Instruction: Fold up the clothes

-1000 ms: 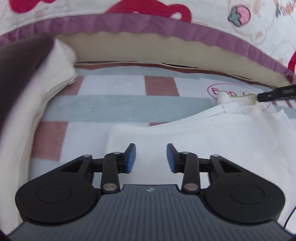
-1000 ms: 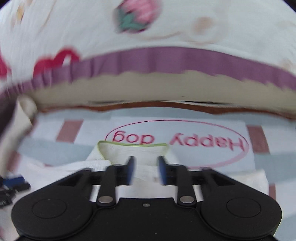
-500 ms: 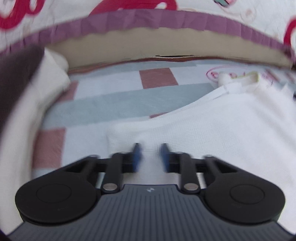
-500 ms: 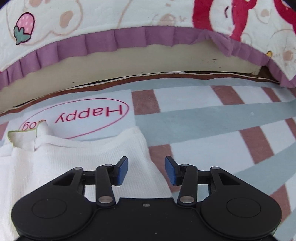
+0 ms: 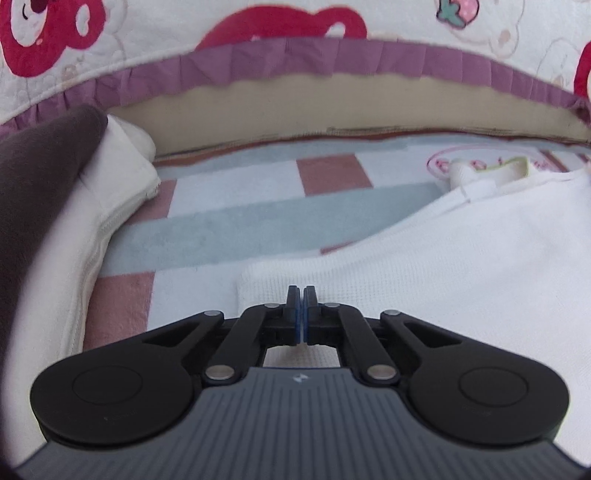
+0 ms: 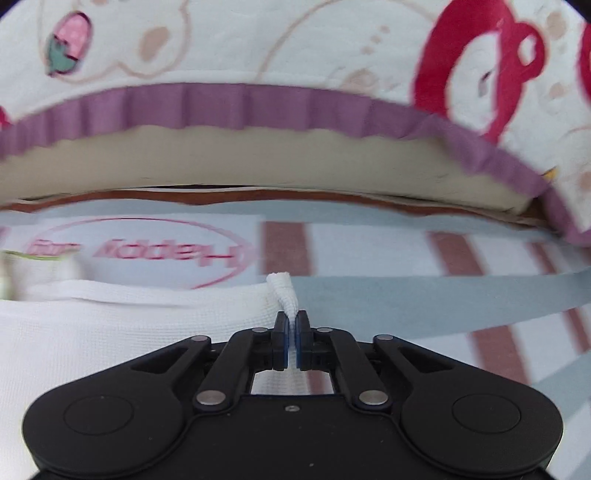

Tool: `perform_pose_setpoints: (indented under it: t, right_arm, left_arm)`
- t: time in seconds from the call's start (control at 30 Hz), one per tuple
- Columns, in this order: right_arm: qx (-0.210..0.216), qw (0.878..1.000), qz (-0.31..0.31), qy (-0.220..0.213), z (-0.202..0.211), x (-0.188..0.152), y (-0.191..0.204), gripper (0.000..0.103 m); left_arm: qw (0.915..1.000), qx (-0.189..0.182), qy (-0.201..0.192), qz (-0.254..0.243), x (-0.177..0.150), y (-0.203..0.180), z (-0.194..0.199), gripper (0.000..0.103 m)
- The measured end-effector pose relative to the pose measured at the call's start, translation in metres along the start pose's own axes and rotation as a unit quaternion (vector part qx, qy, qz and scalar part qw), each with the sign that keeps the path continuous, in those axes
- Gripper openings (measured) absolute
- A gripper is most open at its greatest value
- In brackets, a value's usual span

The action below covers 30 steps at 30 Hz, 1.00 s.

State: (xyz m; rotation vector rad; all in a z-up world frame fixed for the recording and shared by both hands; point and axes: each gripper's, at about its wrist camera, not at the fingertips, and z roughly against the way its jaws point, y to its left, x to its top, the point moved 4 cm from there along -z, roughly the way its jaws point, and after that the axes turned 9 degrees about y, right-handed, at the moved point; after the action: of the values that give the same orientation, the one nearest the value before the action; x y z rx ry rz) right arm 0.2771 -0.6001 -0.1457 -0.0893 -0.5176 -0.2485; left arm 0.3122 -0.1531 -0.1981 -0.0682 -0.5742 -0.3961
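Pinching comes first: the left claw (image 5: pixel 299 295) has its blue pads pressed together at the near corner of the white garment (image 5: pixel 461 266), and whether any cloth sits between them I cannot tell, since only a thin slit shows. The right claw (image 6: pixel 291 321) is closing its jaws on the garment's opposite corner, and a small twist of white knit pokes up between and beyond the pads, so the cloth is caught there.

To do this step well, I would judge that both corners need a firm hold before anything is raised. The left grip looks worth checking, because a pinch that misses the fabric would let that side drop. Both hands should then lift together and keep the edge between them taut, so the fold lands straight and not skewed. The right hold takes only a little cloth; a slow pull would be safer than a quick one.

The garment lies flat on a rug (image 5: pixel 258 218) of white, grey-blue and dusty red squares, with a red oval bearing the words "Happy dog" (image 6: pixel 147 254) just past the garment's collar (image 5: pixel 491 171). At the left a cream piece with a zip (image 5: pixel 110 206) and something dark brown (image 5: pixel 40 166) lie piled. Farther off runs a bed's pale side (image 6: pixel 258 162) under a purple frill (image 6: pixel 221 107) and a quilt printed with bears and strawberries (image 5: pixel 458 9).
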Motion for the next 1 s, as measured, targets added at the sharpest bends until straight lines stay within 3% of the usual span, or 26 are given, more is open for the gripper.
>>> perform_pose_setpoints:
  t: [0.07,0.13,0.2,0.23,0.3,0.37,0.47,0.57,0.63,0.67,0.83,0.93,1.0]
  right_arm:
    - [0.004,1.000,-0.014,-0.014,0.011,0.000,0.002,0.022]
    - [0.028,0.997,-0.064,-0.026,0.026,-0.008,0.001,0.033]
    - [0.080,0.990,-0.112,-0.022,0.045,-0.026,0.006,0.038]
    - [0.105,0.988,-0.116,-0.017,0.055,-0.039,0.012,0.038]
    - [0.151,0.982,-0.116,-0.007,0.076,-0.067,0.026,0.042]
    - [0.169,0.982,-0.081,0.006,0.090,-0.099,0.041,0.043]
    - [0.158,0.987,0.006,0.027,0.107,-0.146,0.071,0.044]
    - [0.083,0.988,0.113,0.062,0.105,-0.183,0.089,0.044]
    - [0.027,0.990,0.132,0.052,0.104,-0.196,0.077,0.045]
    - [0.020,0.992,0.119,0.047,0.106,-0.199,0.068,0.054]
    - [-0.083,0.996,0.022,0.027,0.121,-0.202,0.015,0.054]
    - [-0.042,0.996,-0.072,0.014,0.137,-0.217,-0.011,0.056]
    - [0.040,0.988,-0.149,0.025,0.139,-0.235,-0.024,0.056]
  left_arm:
    - [0.9998,0.019,-0.001,0.006,0.001,0.002,-0.001,0.002]
    - [0.9975,0.070,0.004,0.011,0.004,0.008,0.001,0.005]
    - [0.9982,0.056,-0.011,0.018,0.008,0.012,0.016,0.008]
    - [0.9992,0.028,-0.021,0.021,0.009,0.011,0.027,0.011]
    - [0.9978,-0.043,-0.048,0.017,0.010,-0.006,0.055,0.025]
    - [0.9926,-0.101,-0.066,-0.011,0.005,-0.040,0.084,0.030]
    - [0.9758,-0.202,-0.045,-0.071,-0.015,-0.104,0.112,0.030]
    - [0.9598,-0.250,-0.006,-0.128,-0.041,-0.155,0.120,0.030]
    - [0.9599,-0.224,0.038,-0.165,-0.062,-0.170,0.114,0.030]
    - [0.9640,-0.201,0.058,-0.164,-0.072,-0.170,0.111,0.030]
    - [0.9831,-0.138,0.087,-0.082,-0.097,-0.119,0.118,0.032]
    - [0.9894,-0.100,0.099,-0.036,-0.110,-0.085,0.121,0.033]
    - [0.9918,-0.090,0.091,-0.006,-0.123,-0.070,0.130,0.034]
